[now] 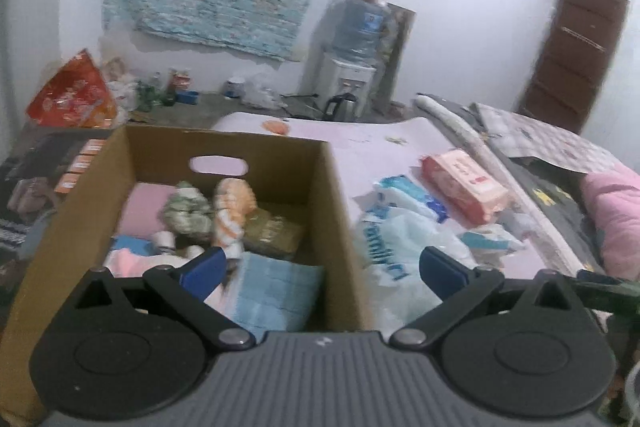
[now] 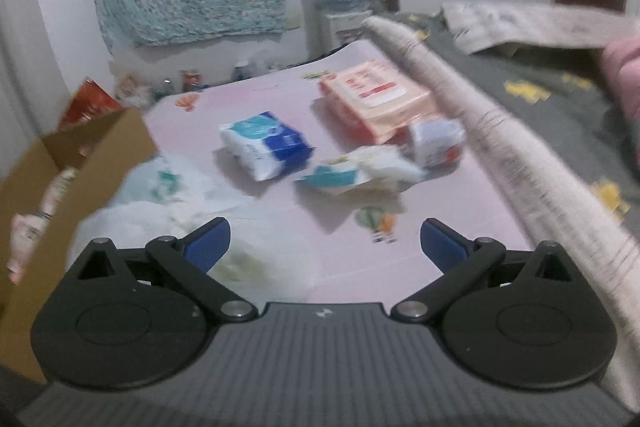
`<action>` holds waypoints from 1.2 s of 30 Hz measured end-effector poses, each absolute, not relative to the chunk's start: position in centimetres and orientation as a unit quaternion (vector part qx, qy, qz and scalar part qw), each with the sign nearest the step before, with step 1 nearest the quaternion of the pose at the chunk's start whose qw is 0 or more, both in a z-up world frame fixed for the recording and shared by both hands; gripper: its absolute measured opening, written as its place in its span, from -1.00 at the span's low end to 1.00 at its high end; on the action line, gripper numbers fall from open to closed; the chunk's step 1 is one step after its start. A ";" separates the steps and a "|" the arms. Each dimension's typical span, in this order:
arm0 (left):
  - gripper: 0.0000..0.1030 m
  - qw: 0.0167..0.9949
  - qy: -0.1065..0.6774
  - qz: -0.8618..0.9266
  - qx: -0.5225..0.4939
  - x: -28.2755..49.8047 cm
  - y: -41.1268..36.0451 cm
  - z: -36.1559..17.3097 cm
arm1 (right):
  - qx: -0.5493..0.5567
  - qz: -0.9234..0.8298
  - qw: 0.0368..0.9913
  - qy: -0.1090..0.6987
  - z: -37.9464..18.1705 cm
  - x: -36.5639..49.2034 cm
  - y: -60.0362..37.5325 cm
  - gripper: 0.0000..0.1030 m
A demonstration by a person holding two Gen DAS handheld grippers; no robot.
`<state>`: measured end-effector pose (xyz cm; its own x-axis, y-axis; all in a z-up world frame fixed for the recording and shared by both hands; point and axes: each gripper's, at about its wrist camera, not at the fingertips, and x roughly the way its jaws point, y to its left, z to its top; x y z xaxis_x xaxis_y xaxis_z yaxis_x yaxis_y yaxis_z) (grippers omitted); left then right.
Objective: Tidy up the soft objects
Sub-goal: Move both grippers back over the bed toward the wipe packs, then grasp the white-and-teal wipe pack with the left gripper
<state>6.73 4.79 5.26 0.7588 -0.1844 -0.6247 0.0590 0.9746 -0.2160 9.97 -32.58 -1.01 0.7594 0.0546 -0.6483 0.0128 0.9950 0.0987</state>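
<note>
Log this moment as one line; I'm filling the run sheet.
left tongs: open, empty, over box | right tongs: open, empty, over pink mat | tissue packs: on mat

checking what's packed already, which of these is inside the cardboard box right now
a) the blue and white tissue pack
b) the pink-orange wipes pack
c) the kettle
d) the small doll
d: the small doll stands inside the cardboard box, while the packs lie out on the pink mat.

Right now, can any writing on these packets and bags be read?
"amily", partly legible, on the white plastic bag beside the cardboard box.
Pink packet: red label, blurred.
Blue-and-white tissue pack: print unreadable.
Water bottle: label too small.
</note>
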 end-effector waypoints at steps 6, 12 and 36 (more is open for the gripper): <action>1.00 0.930 0.342 -0.112 -0.079 7.6 1.5 6.0 | 0.037 -0.009 0.942 0.332 -1.8 9.7 -34.5 0.98; 1.00 0.931 0.329 -0.157 -0.005 9.3 -4.0 6.9 | 0.066 -0.012 0.950 0.304 -2.3 9.3 -37.2 0.98; 0.95 0.838 0.376 -0.291 0.269 22.2 -26.0 -2.6 | 0.180 -0.029 0.944 0.275 -5.4 12.1 -48.5 0.98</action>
<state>22.21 -26.03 -2.57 0.5483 -0.2847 -0.7863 0.6894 0.6861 0.2323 12.09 -48.46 -5.43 0.8470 0.0450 -0.5297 0.1531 0.9336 0.3241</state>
